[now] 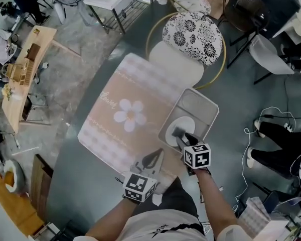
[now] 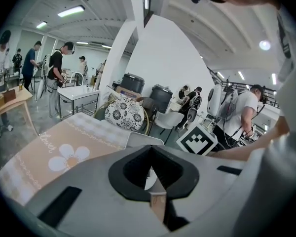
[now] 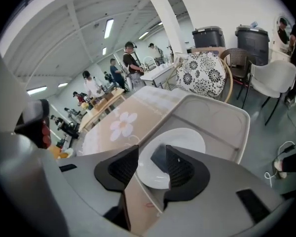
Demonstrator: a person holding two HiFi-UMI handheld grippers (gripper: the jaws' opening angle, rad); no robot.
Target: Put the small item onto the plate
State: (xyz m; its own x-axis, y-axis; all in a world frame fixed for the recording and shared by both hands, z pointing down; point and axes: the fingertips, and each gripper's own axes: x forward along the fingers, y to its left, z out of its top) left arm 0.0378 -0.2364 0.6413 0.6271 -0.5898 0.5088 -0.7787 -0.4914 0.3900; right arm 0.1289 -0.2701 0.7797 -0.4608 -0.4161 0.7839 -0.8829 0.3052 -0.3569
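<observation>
Right claw, parted, straddles small item on plate.

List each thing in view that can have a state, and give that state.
small item: lying on the plate, not gripped
plate: inside the tray, right way up
tray: level, holding the plate
right gripper: open, jaws apart over the small item
left gripper: shut, empty
</observation>
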